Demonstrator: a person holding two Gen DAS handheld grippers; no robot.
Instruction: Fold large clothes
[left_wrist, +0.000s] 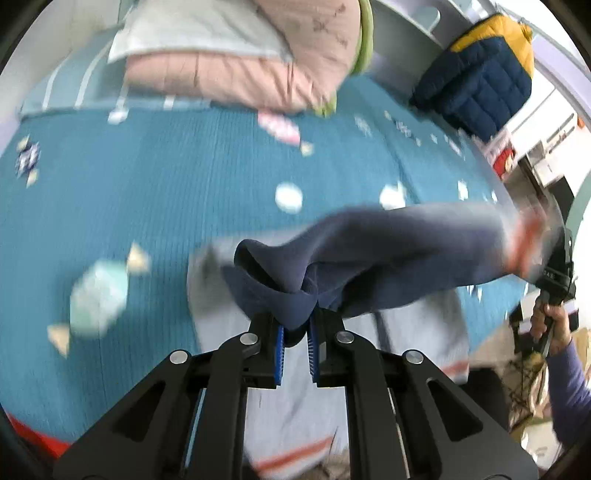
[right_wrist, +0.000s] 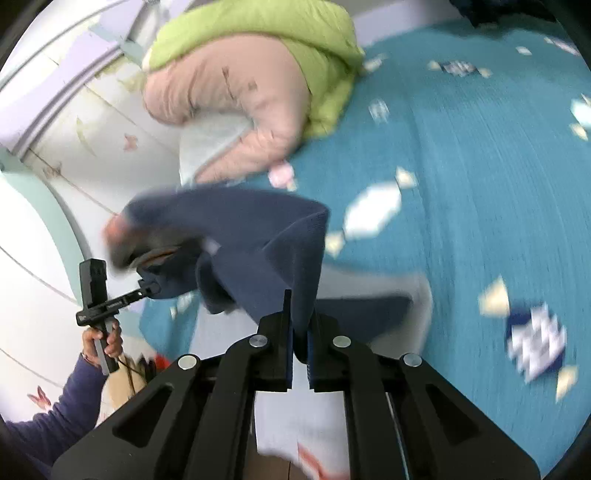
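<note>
A navy blue garment (left_wrist: 388, 254) with a grey-white body and orange stripes hangs stretched between my two grippers above a teal bed cover (left_wrist: 129, 206). My left gripper (left_wrist: 296, 332) is shut on a bunched navy edge of it. My right gripper (right_wrist: 300, 345) is shut on another navy edge (right_wrist: 258, 240). The right gripper (left_wrist: 554, 266) shows at the right of the left wrist view, and the left gripper (right_wrist: 144, 288) shows at the left of the right wrist view. The grey-white part (left_wrist: 295, 387) hangs below the fingers. Both views are motion-blurred.
A pink quilted jacket with green lining (left_wrist: 236, 66) and a pale folded cloth (right_wrist: 207, 144) lie at the head of the bed. A navy and yellow puffer jacket (left_wrist: 484, 74) lies at the far right corner. A white wall panel (right_wrist: 55, 166) borders the bed.
</note>
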